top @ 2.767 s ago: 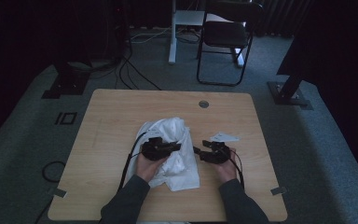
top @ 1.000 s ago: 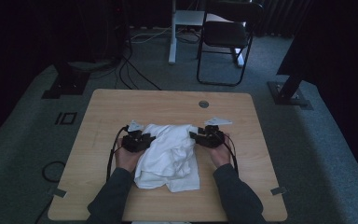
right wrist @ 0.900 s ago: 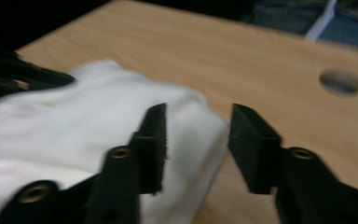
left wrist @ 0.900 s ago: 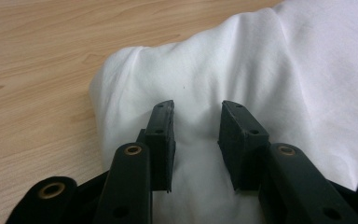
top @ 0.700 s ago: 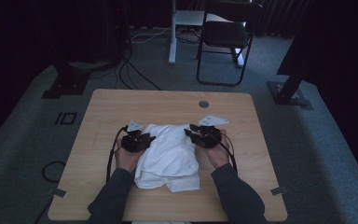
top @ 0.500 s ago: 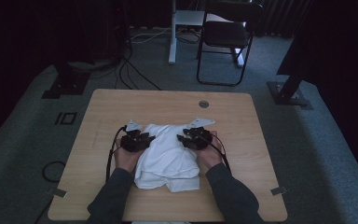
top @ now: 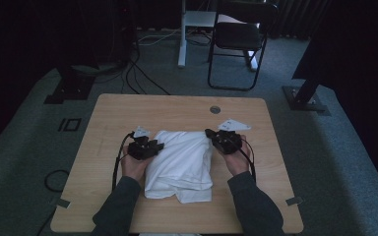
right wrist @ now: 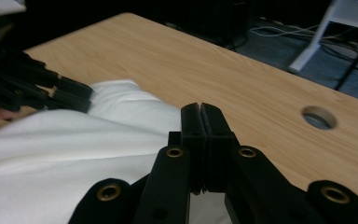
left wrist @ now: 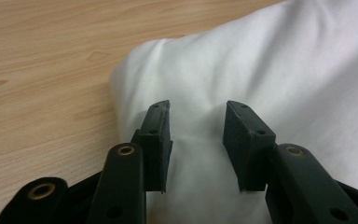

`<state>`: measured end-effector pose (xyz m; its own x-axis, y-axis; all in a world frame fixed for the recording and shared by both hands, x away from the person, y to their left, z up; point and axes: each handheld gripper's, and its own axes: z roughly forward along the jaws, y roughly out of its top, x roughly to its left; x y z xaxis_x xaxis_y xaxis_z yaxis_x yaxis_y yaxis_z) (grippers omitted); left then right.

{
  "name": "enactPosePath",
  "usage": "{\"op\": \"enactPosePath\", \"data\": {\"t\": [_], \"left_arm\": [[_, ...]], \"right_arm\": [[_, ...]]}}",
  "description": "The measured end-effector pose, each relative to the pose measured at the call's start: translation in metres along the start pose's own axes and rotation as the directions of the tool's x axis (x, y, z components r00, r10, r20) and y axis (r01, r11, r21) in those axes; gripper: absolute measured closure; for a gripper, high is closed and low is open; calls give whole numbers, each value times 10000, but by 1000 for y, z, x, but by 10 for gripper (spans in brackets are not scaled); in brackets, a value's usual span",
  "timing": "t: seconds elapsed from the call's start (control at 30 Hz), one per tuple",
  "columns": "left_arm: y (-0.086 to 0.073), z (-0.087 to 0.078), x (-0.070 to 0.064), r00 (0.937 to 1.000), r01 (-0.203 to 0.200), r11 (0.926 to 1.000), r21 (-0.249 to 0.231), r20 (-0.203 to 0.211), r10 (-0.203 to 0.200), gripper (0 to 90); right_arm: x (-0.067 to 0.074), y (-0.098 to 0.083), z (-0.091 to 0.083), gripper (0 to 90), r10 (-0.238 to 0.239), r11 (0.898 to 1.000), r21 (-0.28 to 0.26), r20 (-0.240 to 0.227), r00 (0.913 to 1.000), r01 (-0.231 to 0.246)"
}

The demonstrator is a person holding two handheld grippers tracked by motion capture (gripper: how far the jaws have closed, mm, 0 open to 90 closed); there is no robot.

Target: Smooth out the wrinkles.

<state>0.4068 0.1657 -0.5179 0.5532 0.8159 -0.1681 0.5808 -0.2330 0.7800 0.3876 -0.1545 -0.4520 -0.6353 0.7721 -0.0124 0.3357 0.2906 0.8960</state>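
Since a second ago my right claw (top: 210, 133) has slid off to the cloth's far right corner, and its jaws have just been closing; now they are shut, maybe pinching cloth, I can't tell. My left claw (left wrist: 197, 122) is part open over the white cloth (top: 182, 162). The cloth runs from 12 to 6 on the table (top: 128, 108), between both claws.

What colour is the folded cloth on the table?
White, plain with no pattern; the cloth shows best in the left gripper view.
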Motion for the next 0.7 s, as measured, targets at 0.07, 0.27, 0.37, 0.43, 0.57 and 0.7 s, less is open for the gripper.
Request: {"op": "enactPosePath", "data": {"t": [0.07, 0.27, 0.37, 0.43, 0.57, 0.7], "left_arm": [[0, 0, -1, 10000, 11, 10000, 35, -4, -11, 617], [1, -1, -3, 9998, -112, 9999, -29, -146, 112, 615], [0, 1, -4, 9999, -65, 10000, -61, -141, 64, 619], [-1, 2, -5, 9999, -25, 10000, -37, -159, 24, 629], [-2, 2, -5, 9996, -76, 10000, 0, -253, 76, 642], [-4, 2, -5, 9996, 11, 10000, -9, -293, -11, 643]], "right_arm": [[-1, -4, -2, 882, 64, 9997, 243, 91, 9999, -66], [12, -24, -17, 593, 87, 9993, 372, 66, 9999, -90], [26, -33, -18, 529, 176, 9988, 460, -834, 9964, -138], [35, -37, -12, 515, 143, 9977, 677, -1072, 9941, -71], [42, -43, 2, 890, -27, 9907, 1350, -1124, 9937, 180], [42, -43, -13, 897, 52, 9945, 1043, -1156, 9933, 70]]}}
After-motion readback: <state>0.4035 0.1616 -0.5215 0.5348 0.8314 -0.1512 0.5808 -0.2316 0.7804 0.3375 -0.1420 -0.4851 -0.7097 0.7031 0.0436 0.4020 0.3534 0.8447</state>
